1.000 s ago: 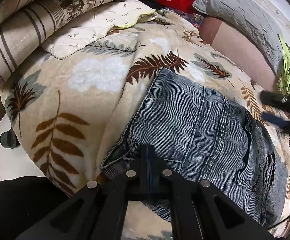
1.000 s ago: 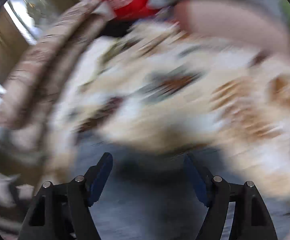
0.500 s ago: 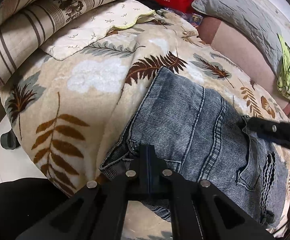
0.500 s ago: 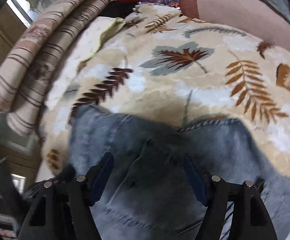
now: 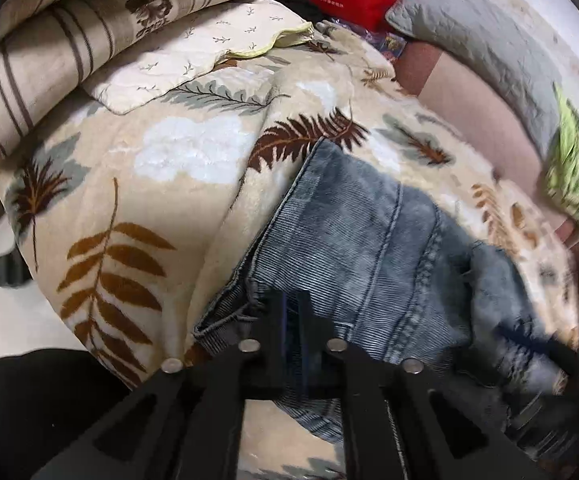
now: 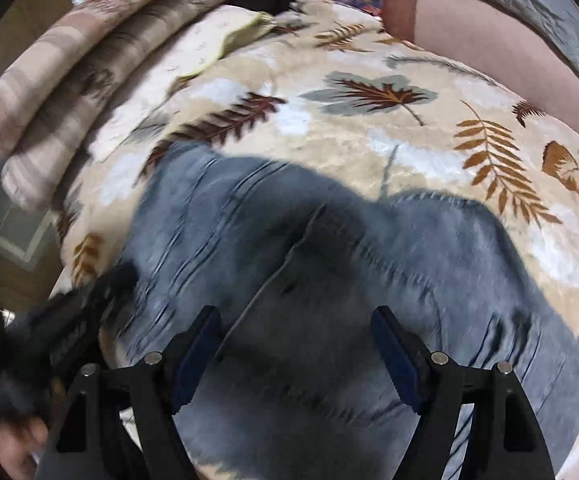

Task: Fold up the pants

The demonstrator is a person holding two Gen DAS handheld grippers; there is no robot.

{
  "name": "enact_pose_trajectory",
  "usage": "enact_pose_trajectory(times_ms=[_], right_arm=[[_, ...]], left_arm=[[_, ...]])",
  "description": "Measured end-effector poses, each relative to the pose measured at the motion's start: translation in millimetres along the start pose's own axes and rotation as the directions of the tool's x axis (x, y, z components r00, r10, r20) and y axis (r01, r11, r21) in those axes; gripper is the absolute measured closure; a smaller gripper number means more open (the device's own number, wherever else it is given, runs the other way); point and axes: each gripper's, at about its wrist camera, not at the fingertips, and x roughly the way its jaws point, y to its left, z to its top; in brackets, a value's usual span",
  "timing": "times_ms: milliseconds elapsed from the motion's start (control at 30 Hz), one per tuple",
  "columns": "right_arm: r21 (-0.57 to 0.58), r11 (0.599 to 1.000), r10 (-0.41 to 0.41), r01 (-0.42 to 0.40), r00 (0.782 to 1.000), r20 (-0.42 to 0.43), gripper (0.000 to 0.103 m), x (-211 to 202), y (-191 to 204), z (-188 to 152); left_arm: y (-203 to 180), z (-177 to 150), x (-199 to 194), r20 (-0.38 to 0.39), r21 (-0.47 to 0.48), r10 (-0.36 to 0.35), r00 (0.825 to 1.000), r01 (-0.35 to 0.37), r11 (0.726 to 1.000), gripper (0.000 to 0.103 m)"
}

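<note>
The jeans (image 5: 373,264) lay folded into a compact bundle on the leaf-patterned blanket (image 5: 137,208), near its front edge and well clear of the striped bedding (image 5: 49,52) piled at its far side. The left gripper (image 5: 292,320) sat at the bundle's near corner with its jaws almost pressed together; they had just been easing apart a little, and a thin edge of denim seemed to sit between them, though whether the pads pinched it I could not tell. The right gripper (image 6: 297,356) hung just above the middle of the jeans, jaws spread wide and just opened further, with nothing between them but the cloth lying below.

To my eye the folding was well along: one corner anchored, the other hand arriving for its own hold. The next move would call for the right gripper to sink onto a free edge and close on all the layers together, so the bundle turns over without sliding apart on the plush blanket.
</note>
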Motion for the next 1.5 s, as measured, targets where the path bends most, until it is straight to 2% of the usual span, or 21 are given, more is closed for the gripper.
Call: enact_pose_trajectory(times_ms=[33,67,133,200,267,333,433,533,600,667,733,867,1000,1067,1100,1133,1167,1267,1367,1433,1500], right_arm=[[-0.036,0.999,-0.019,0.018,1.0,-0.023,0.02,7,7,-11],[-0.084,0.996,-0.042,0.037,0.998,-0.055,0.018,18,15,-21],[-0.094,0.995,-0.047,0.045,0.999,-0.015,0.016,17,18,-29],[-0.016,1.0,0.026,-0.027,0.999,-0.026,0.016,8,7,-28],[0.042,0.994,0.101,-0.101,0.995,0.007,0.016,-7,-7,-25],[0.085,0.992,0.092,-0.096,0.994,0.054,0.016,-23,-25,-19],[0.191,0.977,0.073,-0.093,0.991,0.111,0.016,-47,-60,-15],[0.27,0.945,0.148,-0.185,0.977,0.15,0.016,-60,-78,-25],[0.278,0.937,0.182,-0.213,0.974,0.133,0.016,-56,-76,-38],[0.281,0.934,0.202,-0.223,0.974,0.102,0.016,-46,-71,-46],[0.298,0.928,0.213,-0.224,0.975,0.069,0.016,-38,-70,-56],[0.39,0.843,0.353,-0.37,0.928,0.117,0.016,-42,-78,-69],[0.413,0.783,0.448,-0.465,0.882,0.144,0.016,-36,-69,-64],[0.427,0.744,0.492,-0.514,0.854,0.171,0.014,-27,-66,-62],[0.445,0.734,0.502,-0.513,0.851,0.152,0.012,-14,-65,-63],[0.467,0.738,0.505,-0.487,0.858,0.096,0.012,2,-62,-64],[0.474,0.736,0.511,-0.483,0.856,0.079,0.013,10,-62,-65],[0.468,0.703,0.518,-0.535,0.837,0.177,0.013,-25,-76,-66],[0.464,0.717,0.431,-0.52,0.854,0.29,0.013,-71,-111,-82],[0.537,0.692,0.366,-0.483,0.876,0.315,0.012,-84,-143,-103],[0.62,0.651,0.339,-0.438,0.899,0.278,0.012,-70,-170,-128]], left_arm=[[2,1,-7,0.014,-0.015,-0.014,1.0,0.015,1.0,0.081],[2,1,-12,0.028,-0.021,-0.014,0.999,0.015,1.0,0.059],[6,2,-31,0.087,-0.038,-0.022,0.996,0.025,0.999,0.041],[4,3,-47,0.133,-0.022,-0.014,0.991,0.017,1.0,0.041],[-5,5,-56,0.162,0.045,-0.021,0.987,0.014,0.999,0.04],[-12,5,-53,0.143,0.077,-0.042,0.989,0.032,0.997,0.04],[-4,-5,-37,0.028,-0.016,-0.123,0.992,0.123,0.992,0.04],[16,-18,-22,-0.037,-0.149,-0.188,0.982,0.18,0.972,0.04],[24,-23,-10,-0.077,-0.21,-0.221,0.972,0.2,0.957,0.04],[31,-27,3,-0.117,-0.278,-0.274,0.955,0.234,0.932,0.04],[41,-29,10,-0.111,-0.351,-0.31,0.944,0.255,0.901,0.04],[45,-23,11,-0.055,-0.393,-0.35,0.935,0.302,0.869,0.035],[43,-19,21,-0.054,-0.414,-0.355,0.933,0.302,0.859,0.032],[40,-19,20,-0.05,-0.394,-0.336,0.94,0.29,0.872,0.039],[38,-18,19,-0.047,-0.378,-0.309,0.95,0.27,0.886,0.051],[35,-17,20,-0.057,-0.357,-0.287,0.956,0.249,0.9,0.08],[35,-15,20,-0.063,-0.345,-0.278,0.959,0.24,0.907,0.086],[35,-11,16,-0.059,-0.32,-0.26,0.964,0.228,0.919,0.092],[19,-6,2,-0.018,-0.233,-0.209,0.978,0.199,0.952,0.093],[-9,1,-15,0.04,-0.123,-0.184,0.982,0.188,0.974,0.093],[-38,2,-34,0.094,-0.005,-0.181,0.979,0.183,0.983,0.093]])
